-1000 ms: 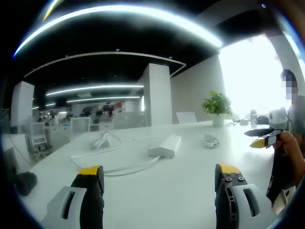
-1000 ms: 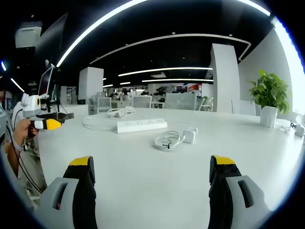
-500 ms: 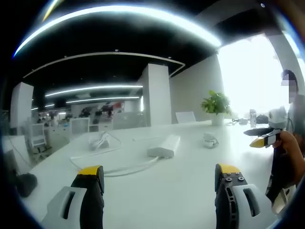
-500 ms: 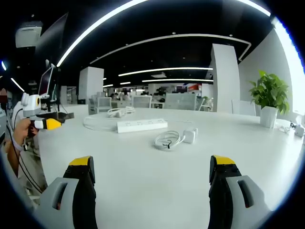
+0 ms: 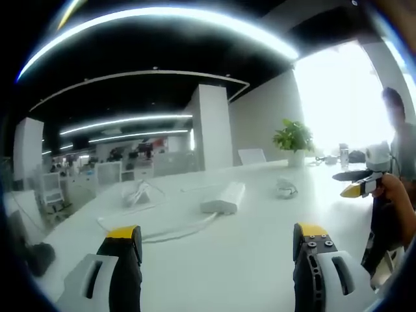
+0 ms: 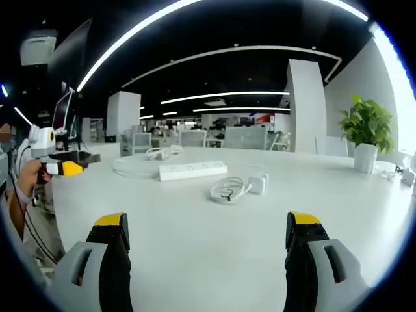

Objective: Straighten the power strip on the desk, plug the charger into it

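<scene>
Desk (image 6: 195, 234) space between the person and the work is bare white surface, with a potted plant (image 6: 366, 133) standing off at the far right edge and a bundle of white cable (image 6: 162, 153) lying just behind the power strip (image 6: 193, 170). Nothing sits between either gripper and the strip. In the right gripper view the strip lies long-side across the picture, its far end tipped a little upward to the right, its cord (image 6: 133, 170) looping away to the left. Just in front of it, nearer the person, rest the white charger (image 6: 258, 184) and its coiled lead (image 6: 227, 190), touching each other but apart from the strip. In the left gripper view the strip (image 5: 224, 197) runs away from the camera instead. Both the left gripper (image 5: 218, 244) and the right gripper (image 6: 203, 231) hang above the desk with jaws spread wide, holding nothing.
</scene>
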Motion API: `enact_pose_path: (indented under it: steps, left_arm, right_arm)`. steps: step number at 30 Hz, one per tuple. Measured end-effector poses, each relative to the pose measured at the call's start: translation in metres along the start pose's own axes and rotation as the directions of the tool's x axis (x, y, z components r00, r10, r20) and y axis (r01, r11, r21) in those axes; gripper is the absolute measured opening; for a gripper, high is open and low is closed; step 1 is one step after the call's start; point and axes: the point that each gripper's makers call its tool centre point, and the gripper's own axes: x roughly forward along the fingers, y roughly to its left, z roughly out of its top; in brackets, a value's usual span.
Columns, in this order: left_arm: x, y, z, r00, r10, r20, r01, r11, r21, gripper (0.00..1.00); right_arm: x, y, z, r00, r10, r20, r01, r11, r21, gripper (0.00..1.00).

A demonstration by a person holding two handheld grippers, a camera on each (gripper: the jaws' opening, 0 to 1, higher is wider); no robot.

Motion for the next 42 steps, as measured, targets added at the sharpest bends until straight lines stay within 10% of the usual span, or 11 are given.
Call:
enact_pose_path:
  steps: [31, 42]
  left_arm:
    - [-0.008, 0.020, 0.048, 1.000, 0.026, -0.007, -0.024, 0.972, 0.235, 0.99]
    - [0.006, 0.019, 0.071, 1.000, 0.006, -0.031, 0.005, 0.934, 0.358, 0.99]
  right_arm:
    - [-0.011, -0.009, 0.008, 0.999, -0.032, 0.034, 0.032, 0.999, 0.011, 1.00]
    - [-0.014, -0.009, 0.009, 0.999, -0.035, 0.036, 0.035, 0.999, 0.010, 1.00]
